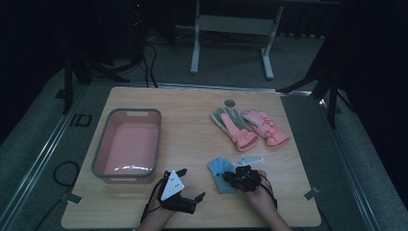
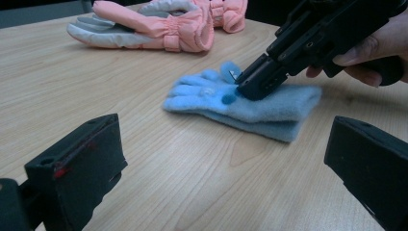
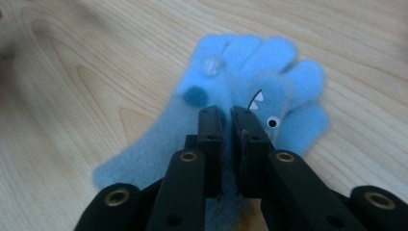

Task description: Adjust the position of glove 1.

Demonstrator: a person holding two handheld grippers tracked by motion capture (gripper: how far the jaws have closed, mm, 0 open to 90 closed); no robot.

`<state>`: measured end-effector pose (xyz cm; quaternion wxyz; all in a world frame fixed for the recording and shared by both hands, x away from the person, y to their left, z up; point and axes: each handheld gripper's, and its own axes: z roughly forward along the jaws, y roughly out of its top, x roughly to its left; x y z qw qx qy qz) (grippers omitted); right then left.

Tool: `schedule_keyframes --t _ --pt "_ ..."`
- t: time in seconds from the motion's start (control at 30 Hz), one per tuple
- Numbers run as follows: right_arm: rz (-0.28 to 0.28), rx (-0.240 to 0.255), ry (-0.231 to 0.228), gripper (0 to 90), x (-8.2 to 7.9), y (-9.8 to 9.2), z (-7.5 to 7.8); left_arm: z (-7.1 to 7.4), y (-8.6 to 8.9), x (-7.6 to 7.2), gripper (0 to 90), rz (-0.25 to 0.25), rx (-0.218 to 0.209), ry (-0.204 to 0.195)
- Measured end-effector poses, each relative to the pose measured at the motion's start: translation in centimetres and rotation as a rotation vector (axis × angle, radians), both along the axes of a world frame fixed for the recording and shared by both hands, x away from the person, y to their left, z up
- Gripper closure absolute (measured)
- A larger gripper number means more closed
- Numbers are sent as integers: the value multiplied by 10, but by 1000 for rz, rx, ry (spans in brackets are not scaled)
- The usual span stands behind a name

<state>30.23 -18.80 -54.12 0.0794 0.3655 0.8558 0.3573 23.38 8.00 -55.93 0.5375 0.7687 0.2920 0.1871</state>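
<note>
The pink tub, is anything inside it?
The pink tub looks empty in the high view: just its bare pink bottom with a shiny glare near the front wall. The table under it is covered, so that part cannot be seen.

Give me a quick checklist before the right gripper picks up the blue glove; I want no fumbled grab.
1. Right gripper over the blue glove: ok, its tips sit on the palm.
2. Jaws wide enough to bite fabric: not ok, a narrow gap separates them.
3. Fabric caught between the jaws: cannot tell.
4. Left gripper out of the way: ok, open and off to the side.
5. Pink basin free to take the glove: ok.
6. Pink gloves apart from the blue one: ok.
</note>
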Motion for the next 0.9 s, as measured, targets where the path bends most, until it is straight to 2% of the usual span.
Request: schedule_keyframes --t 0.17,0.27,0.37,0.43,0.5,0.53,0.57,0.6,0.63,0.67,0.7,0.73,0.77,0.8,0.83,0.9 --pt "4 -10 -9 771 -2 0 3 0 -1 0 2 16 -6 5" --pt "6 -16 -41 688 -4 -2 10 0 -2 -1 2 15 3 -2" --pt "3 11 -63 522 -3 -10 18 0 -3 -2 2 23 34 -36" --pt "-7 24 -79 387 -1 -16 24 1 -4 -2 2 20 39 -30" --pt "5 52 -68 217 1 -23 28 3 -4 -2 2 19 30 29" --pt "10 61 -65 173 2 -25 30 5 -6 -2 2 4 23 58" --pt "2 73 -62 148 3 -28 31 7 -8 -3 2 -20 17 69" --pt "-9 85 -67 137 4 -31 32 7 -8 -3 2 -20 17 69" --pt "-4 83 -65 136 6 -33 32 10 -15 -6 2 -62 39 73" --pt "4 102 -52 138 7 -35 33 11 -18 -8 2 -82 57 73" --pt "10 136 -43 142 9 -38 33 11 -18 -8 2 -82 57 73" --pt "18 160 -37 142 10 -40 32 12 -23 -11 2 -141 84 52" --pt "28 168 -48 144 11 -41 32 12 -26 -11 2 -161 110 59" --pt "27 173 -69 157 11 -41 33 11 -27 -11 3 -188 115 62" --pt "30 179 -71 159 11 -41 34 12 -28 -11 20 -206 107 65" --pt "33 186 -38 159 12 -41 36 12 -31 -9 66 -219 96 80"
